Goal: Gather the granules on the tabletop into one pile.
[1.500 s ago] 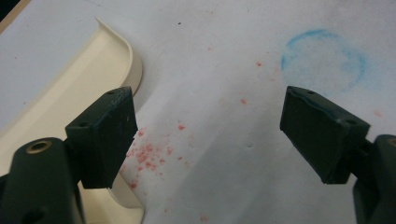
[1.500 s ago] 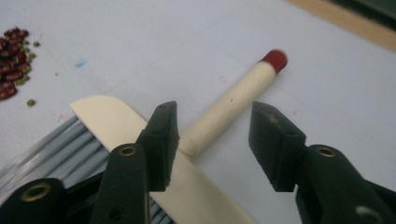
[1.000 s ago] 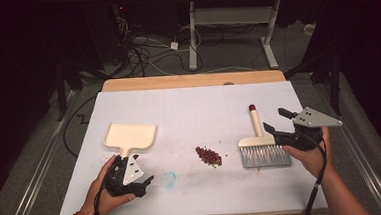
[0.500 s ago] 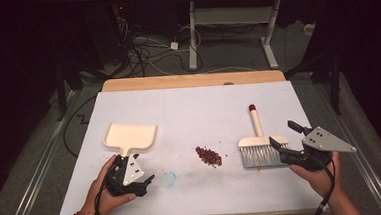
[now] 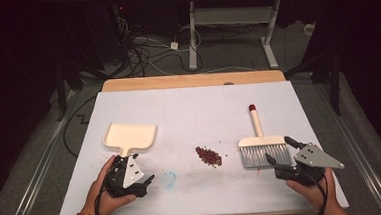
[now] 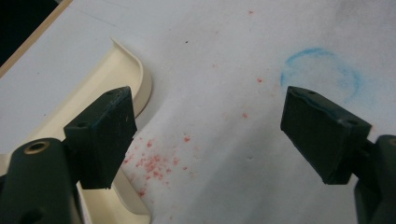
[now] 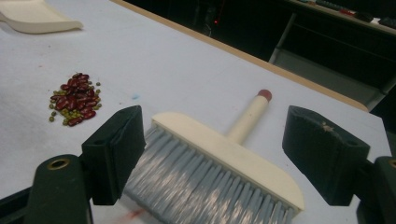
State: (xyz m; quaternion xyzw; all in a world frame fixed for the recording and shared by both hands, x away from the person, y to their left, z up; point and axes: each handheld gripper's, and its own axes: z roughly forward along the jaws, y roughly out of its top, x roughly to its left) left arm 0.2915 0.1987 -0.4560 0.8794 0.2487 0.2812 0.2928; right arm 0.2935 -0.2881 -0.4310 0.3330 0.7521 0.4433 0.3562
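Observation:
A cream dustpan (image 5: 129,136) lies at the left of the white table (image 5: 193,107), its handle toward my left gripper (image 5: 143,167). That gripper is open just behind the handle, with the dustpan (image 6: 107,79) beside its left jaw and bare tabletop between the jaws (image 6: 210,135). A small pile of red and green beans (image 5: 209,155) sits mid-table. To the right lies a cream brush (image 5: 263,148) with grey bristles and a red-tipped handle. My right gripper (image 5: 279,150) is open at the bristle end, its jaws either side of the brush head (image 7: 224,158) without touching it (image 7: 210,154).
A faint blue ring mark (image 6: 322,70) and red smears stain the table near the left gripper. The beans (image 7: 74,105) lie left of the brush in the right gripper view. Beyond the table's wooden far edge (image 5: 192,80), cables and desk legs stand on the floor.
My right gripper has pulled back toward the near edge and dropped lower, ending behind the brush's bristles. The left gripper, dustpan, beans and brush have stayed put.

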